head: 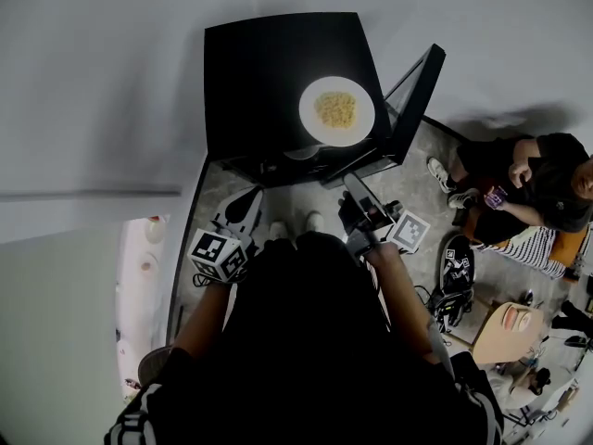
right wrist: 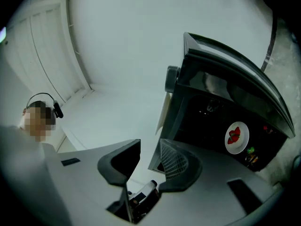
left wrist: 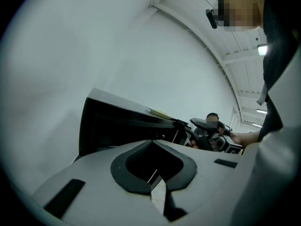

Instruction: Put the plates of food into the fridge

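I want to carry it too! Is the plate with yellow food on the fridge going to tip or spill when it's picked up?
The plate looks flat and shallow, so it is probably stiff but could tilt if gripped at one edge. The yellow food sits in a loose pile, so it may slide. The rim looks smooth, so it may be slippery.

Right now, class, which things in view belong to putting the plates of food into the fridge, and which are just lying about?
Job: fridge, door open; plate of yellow food on its top; plate of strawberries inside; right gripper, open and empty; left gripper, shut.
Lying about: seated person at the side; phone in that person's hand.
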`<state>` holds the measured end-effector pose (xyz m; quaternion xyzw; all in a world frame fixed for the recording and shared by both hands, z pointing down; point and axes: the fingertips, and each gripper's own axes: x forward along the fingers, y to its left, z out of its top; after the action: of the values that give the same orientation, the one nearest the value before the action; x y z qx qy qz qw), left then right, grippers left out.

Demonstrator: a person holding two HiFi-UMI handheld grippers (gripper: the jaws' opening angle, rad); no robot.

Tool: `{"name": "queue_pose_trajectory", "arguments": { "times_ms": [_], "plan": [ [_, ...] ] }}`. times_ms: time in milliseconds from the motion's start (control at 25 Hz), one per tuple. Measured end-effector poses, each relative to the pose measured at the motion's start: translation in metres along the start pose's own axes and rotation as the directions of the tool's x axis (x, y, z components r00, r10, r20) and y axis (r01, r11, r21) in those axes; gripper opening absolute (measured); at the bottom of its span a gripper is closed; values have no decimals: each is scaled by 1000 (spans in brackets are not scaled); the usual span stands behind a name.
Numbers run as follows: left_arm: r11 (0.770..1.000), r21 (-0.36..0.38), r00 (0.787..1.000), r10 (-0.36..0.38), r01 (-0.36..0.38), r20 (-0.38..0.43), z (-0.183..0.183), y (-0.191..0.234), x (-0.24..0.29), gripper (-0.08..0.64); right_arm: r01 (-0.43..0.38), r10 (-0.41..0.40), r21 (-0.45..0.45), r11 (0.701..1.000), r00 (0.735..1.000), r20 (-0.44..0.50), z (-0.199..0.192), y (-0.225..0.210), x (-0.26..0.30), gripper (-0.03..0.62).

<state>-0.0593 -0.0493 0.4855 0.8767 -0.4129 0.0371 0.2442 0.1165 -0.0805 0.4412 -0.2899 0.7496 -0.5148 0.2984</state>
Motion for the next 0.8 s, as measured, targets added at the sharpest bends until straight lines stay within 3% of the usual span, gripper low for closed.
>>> {"name": "queue_pose_trajectory", "arguments": {
  "times_ms": [560, 800],
  "plan": [
    [1000, 20, 1000, -4, 4, 5, 3, -5, 5, 20, 56, -62, 123, 991, 997, 48, 16, -8, 12, 161],
    [996, 81, 1000, -23, 24, -7, 9, -18, 22, 20, 99, -105, 126, 987, 994, 42, 22, -14, 21, 163]
  ]
}}
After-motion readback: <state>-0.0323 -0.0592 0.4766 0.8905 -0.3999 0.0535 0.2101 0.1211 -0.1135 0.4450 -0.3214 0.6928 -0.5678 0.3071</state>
